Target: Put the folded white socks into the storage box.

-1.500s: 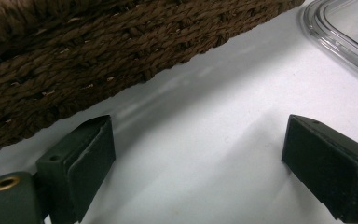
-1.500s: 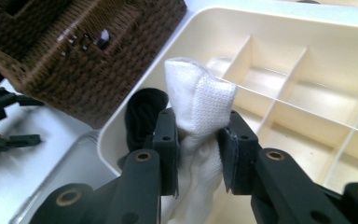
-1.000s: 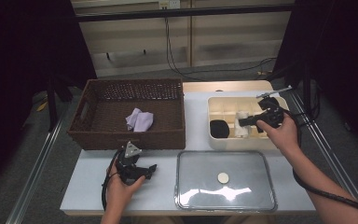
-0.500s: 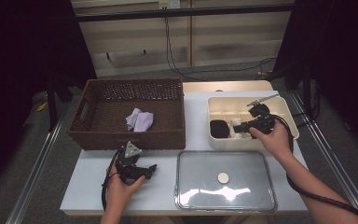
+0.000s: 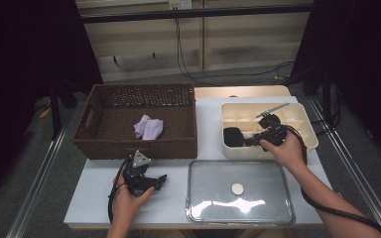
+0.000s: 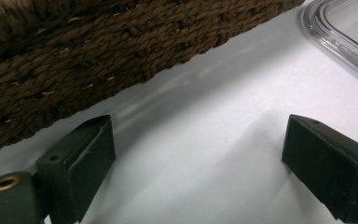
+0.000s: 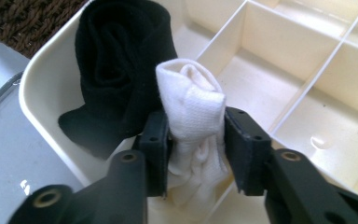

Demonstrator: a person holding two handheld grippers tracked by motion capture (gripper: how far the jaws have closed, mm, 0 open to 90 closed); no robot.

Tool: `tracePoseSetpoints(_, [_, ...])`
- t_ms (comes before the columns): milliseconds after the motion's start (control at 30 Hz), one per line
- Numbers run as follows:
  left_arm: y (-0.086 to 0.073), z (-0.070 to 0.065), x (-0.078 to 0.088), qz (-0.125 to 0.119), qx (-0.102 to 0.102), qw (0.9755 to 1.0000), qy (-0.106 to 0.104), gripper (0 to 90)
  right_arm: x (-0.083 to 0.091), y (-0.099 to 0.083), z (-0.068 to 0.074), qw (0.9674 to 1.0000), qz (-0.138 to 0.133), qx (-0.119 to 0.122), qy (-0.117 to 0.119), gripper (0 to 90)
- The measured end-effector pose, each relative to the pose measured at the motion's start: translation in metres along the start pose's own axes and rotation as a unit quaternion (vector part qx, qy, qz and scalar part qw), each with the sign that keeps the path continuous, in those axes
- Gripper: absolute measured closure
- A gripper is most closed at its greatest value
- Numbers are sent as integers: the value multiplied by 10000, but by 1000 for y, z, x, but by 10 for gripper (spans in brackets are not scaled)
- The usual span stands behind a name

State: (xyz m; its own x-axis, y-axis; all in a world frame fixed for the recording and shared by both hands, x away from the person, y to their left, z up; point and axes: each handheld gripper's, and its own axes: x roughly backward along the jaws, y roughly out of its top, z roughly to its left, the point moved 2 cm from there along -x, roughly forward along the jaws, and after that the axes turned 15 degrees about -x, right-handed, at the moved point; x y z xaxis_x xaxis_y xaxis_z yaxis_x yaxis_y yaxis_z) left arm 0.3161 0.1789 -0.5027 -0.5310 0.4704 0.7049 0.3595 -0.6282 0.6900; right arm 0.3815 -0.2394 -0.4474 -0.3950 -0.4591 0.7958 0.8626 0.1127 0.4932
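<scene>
The right gripper (image 7: 196, 149), its jaws just opening around a rolled white sock (image 7: 193, 121) in the divided cream box (image 7: 46, 88) beside a black sock (image 7: 116, 65), likely releases next; the left gripper (image 6: 196, 172) rests wide open

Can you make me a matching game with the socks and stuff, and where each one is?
Things:
1. white sock roll
2. black sock roll
3. lilac cloth
4. clear lid

Places:
A. in the brown wicker basket
B. flat on the table, near the person
C. between the right gripper pads
D. in a corner cell of the cream divider box

Pairs: 1-C, 2-D, 3-A, 4-B
</scene>
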Motion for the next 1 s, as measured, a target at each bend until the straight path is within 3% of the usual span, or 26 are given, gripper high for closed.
tracePoseSetpoints(333, [0, 0, 0, -2, 10, 10000, -2, 89, 26, 16, 4, 9997, -60, 130, -216, 547])
tracePoseSetpoints(533, [0, 0, 0, -2, 11, 10000, -2, 89, 39, 30, 7, 9991, 216, 159, -340, 534])
tracePoseSetpoints(1000, [0, 0, 0, -4, 12, 10000, -6, 88, 43, 45, 15, 9983, 478, 128, -303, 682])
